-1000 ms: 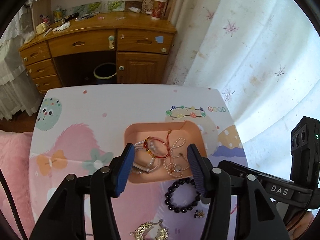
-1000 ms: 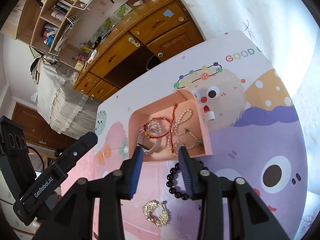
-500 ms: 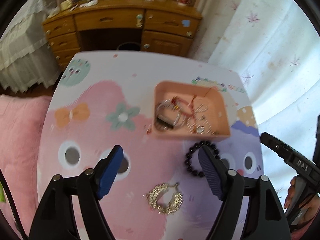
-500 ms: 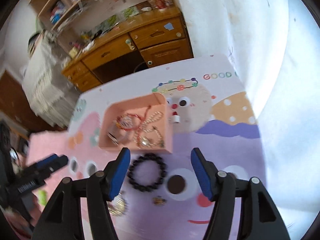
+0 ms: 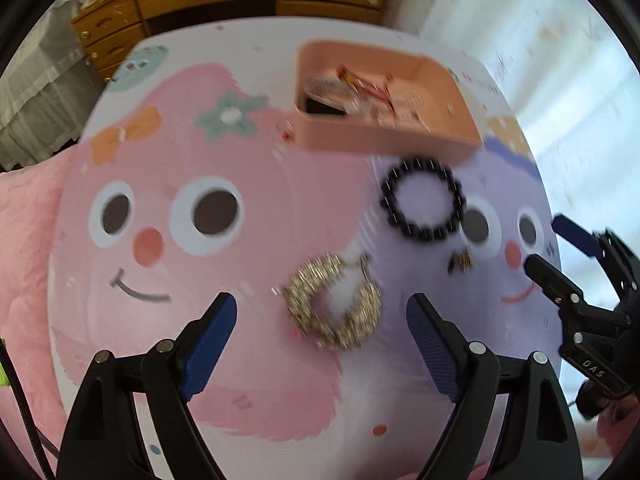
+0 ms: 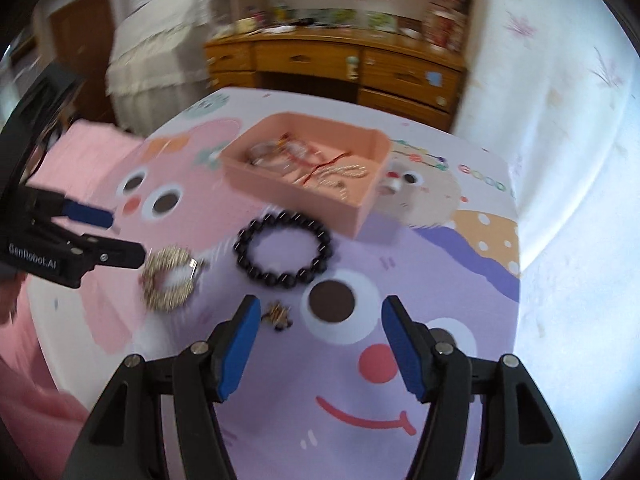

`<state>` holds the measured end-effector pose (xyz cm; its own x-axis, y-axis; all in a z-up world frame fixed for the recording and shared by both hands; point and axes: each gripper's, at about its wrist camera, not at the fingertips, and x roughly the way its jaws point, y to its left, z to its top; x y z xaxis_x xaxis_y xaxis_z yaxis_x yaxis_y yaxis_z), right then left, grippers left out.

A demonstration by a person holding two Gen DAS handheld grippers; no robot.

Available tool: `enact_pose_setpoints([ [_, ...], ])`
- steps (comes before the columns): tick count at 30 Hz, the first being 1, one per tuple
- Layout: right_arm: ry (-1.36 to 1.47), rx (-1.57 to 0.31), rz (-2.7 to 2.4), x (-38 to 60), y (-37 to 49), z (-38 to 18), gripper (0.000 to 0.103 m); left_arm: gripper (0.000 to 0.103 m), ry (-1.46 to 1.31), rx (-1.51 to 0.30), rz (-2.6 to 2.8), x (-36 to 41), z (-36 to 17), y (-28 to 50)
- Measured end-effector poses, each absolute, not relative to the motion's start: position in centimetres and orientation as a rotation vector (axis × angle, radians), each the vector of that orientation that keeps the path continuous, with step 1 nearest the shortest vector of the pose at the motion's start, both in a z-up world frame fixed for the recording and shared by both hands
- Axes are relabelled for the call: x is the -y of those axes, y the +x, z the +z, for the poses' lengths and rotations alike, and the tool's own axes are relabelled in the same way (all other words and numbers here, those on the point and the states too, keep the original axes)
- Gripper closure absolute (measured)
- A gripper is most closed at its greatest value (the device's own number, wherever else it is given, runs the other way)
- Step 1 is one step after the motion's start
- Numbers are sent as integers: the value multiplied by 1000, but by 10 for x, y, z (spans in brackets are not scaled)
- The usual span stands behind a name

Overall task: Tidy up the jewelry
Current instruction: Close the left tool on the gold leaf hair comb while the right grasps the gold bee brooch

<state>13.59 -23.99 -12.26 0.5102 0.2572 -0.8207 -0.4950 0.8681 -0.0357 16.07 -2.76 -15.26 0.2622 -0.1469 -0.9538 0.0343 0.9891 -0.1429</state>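
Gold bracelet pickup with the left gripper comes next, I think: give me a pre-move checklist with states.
1. Left gripper open, holding nothing: ok.
2. Gold bracelet lies between and ahead of its fingers, free on the mat: ok.
3. Right gripper open, off to the side of the bracelet: ok.
4. Black bracelet and small charm apart from the gold one: ok.
5. Tray has spare room for it: cannot tell, blurred.
6. Left finger height above the mat: cannot tell.

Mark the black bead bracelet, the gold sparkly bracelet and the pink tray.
black bead bracelet [image 6: 284,276]: right wrist view, beads on the near side of the loop.
gold sparkly bracelet [image 5: 302,308]: left wrist view, left side of the ring.
pink tray [image 6: 296,196]: right wrist view, near outer wall.
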Motion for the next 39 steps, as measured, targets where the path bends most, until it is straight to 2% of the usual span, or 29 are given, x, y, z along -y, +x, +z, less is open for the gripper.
enact_pose_setpoints([
  [7, -439, -900, 576, 220, 113, -149, 40, 18, -14, -1281, -170, 45, -174, 145],
  [14, -451, -920, 647, 215, 114, -167, 40, 18, 149, -1235, -171, 56, -194, 137],
  [25, -391, -977, 663, 213, 133, -184, 60, 18, 155, -1213, -208, 57, -209, 144],
  [29, -388, -975, 669, 210, 139, -187, 63, 18, 134, -1216, -239, 57, -212, 152],
  [36, -369, -976, 666, 209, 148, -187, 83, 17, 138, -1211, -247, 59, -212, 156],
  [38, -361, -980, 671, 210, 150, -186, 83, 20, 135, -1210, -242, 60, -212, 155],
  [39, -361, -983, 672, 210, 150, -186, 83, 25, 130, -1208, -235, 59, -211, 155],
])
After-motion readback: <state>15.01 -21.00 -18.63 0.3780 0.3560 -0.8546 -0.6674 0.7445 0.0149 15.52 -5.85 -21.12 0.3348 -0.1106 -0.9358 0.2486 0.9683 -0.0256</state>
